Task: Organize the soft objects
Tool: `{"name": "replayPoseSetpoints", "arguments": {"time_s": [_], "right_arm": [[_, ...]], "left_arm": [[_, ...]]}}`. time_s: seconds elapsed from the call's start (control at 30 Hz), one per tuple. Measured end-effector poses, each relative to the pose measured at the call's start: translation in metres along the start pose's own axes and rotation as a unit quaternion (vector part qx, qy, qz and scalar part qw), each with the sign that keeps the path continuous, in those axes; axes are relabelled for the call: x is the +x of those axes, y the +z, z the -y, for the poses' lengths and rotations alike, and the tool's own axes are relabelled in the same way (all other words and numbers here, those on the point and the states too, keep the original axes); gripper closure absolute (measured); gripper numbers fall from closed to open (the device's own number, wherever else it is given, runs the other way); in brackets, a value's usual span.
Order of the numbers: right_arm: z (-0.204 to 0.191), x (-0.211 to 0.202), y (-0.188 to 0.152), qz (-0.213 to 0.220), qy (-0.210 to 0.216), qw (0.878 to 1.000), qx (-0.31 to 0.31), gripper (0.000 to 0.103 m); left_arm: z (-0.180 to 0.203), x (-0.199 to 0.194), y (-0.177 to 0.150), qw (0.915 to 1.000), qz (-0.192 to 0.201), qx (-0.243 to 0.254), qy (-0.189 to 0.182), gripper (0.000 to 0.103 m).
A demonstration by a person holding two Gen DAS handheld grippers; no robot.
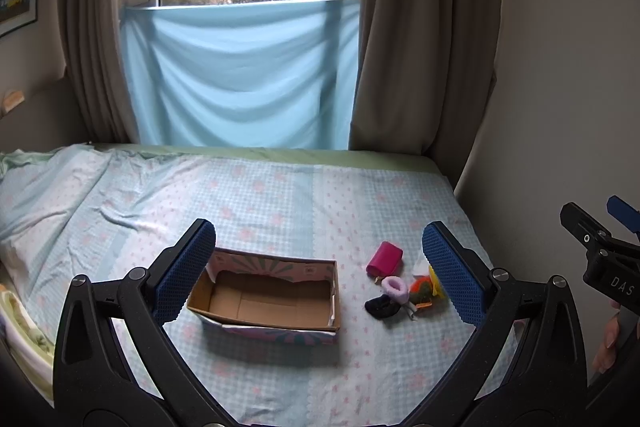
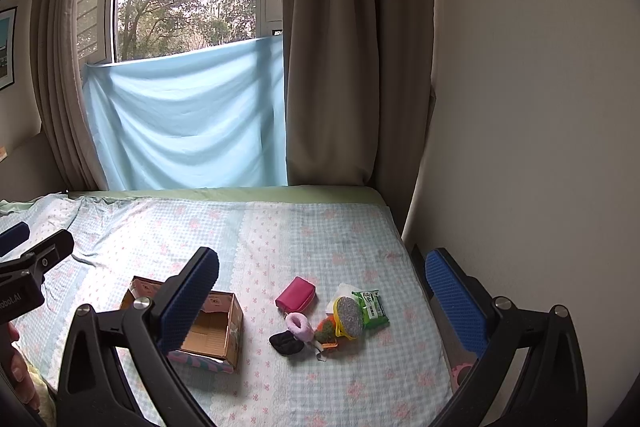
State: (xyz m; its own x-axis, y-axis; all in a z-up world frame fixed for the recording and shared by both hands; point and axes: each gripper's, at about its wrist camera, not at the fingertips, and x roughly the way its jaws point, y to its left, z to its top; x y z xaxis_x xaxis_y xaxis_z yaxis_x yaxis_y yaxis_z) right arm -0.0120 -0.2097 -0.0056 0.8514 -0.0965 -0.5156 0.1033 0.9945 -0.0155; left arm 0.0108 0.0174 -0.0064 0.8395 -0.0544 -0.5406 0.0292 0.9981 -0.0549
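Observation:
An empty cardboard box [image 1: 264, 297] [image 2: 218, 331] lies open on the bed. To its right sits a small pile: a magenta pouch [image 1: 385, 258] [image 2: 296, 294], a pink fluffy scrunchie [image 1: 395, 288] [image 2: 301, 325], a black scrunchie [image 1: 382, 305] [image 2: 286, 343], an orange-green fuzzy item [image 1: 420, 289] [image 2: 326, 329], a grey scrubbing pad with yellow rim [image 2: 349, 315] and a green packet [image 2: 372, 308]. My left gripper [image 1: 320, 267] hovers open above the box. My right gripper [image 2: 322, 295] hovers open above the pile. Neither holds anything.
The bed [image 1: 280, 195] wears a light blue checked sheet with pink flowers. A wall [image 2: 520, 147] borders its right side, with curtains and a blue cloth [image 1: 240, 75] under the window behind. Folded bedding [image 1: 20, 331] lies at the left edge.

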Motion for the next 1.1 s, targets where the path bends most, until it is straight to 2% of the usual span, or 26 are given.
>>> {"name": "replayPoseSetpoints", "arguments": {"time_s": [0.2, 0.37, 0.5, 0.67, 0.8, 0.9, 1.1], "right_arm": [[0.005, 0.002, 0.001, -0.003, -0.001, 1.0, 0.005, 0.0], [0.028, 0.021, 0.006, -0.022, 0.001, 1.0, 0.019, 0.0], [0.055, 0.057, 0.001, -0.044, 0.014, 0.998, 0.032, 0.0], [0.089, 0.125, -0.026, -0.102, 0.026, 0.994, 0.043, 0.0], [0.111, 0.176, -0.055, -0.166, 0.046, 0.981, 0.085, 0.0], [0.123, 0.215, -0.078, -0.214, 0.057, 0.968, 0.119, 0.0], [0.133, 0.295, -0.114, -0.27, 0.07, 0.944, 0.176, 0.0]], "left_arm": [[0.003, 0.007, 0.001, 1.0, -0.006, -0.001, -0.004, 0.0], [0.01, 0.027, 0.009, 0.9994, -0.026, 0.001, -0.02, 0.0], [0.031, 0.063, 0.013, 0.9982, -0.045, 0.004, -0.038, 0.0], [0.065, 0.125, 0.008, 0.9939, -0.092, 0.007, -0.062, 0.0], [0.087, 0.182, -0.004, 0.9876, -0.134, 0.011, -0.081, 0.001], [0.099, 0.225, -0.013, 0.9819, -0.166, 0.012, -0.09, 0.001], [0.124, 0.321, -0.044, 0.9678, -0.226, 0.047, -0.102, 0.001]]}}
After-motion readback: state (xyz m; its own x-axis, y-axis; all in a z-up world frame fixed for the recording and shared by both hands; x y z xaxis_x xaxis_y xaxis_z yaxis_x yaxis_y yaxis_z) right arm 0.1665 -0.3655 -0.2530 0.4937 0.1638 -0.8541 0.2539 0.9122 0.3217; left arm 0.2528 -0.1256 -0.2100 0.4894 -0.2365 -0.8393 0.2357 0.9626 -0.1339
